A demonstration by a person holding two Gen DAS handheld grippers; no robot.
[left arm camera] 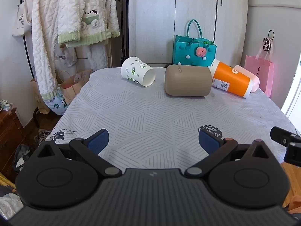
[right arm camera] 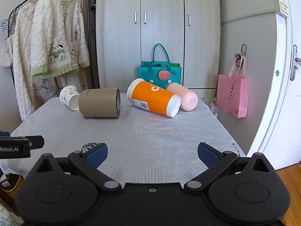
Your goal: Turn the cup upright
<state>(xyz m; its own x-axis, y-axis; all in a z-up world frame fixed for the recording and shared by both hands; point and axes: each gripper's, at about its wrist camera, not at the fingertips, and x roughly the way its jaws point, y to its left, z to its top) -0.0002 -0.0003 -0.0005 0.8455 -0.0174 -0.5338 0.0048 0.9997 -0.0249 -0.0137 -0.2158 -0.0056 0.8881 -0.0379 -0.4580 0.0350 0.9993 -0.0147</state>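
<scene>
Nothing is flipped yet: across the upper middle of both views, your paper cup [left arm camera: 138,71], tan tumbler [left arm camera: 187,80], orange cup [right arm camera: 153,98] and pink cup [right arm camera: 183,96] lie sideways. Left gripper [left arm camera: 153,141] and right gripper [right arm camera: 152,155] are spread apart, empty.

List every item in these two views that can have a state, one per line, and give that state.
Paper cup: on its side.
Tan cup: on its side, mouth open.
Orange cup: on its side.
Pink cup: on its side.
Left tongs: open, empty.
Right tongs: open, empty.
Wardrobe doors: closed.
</scene>
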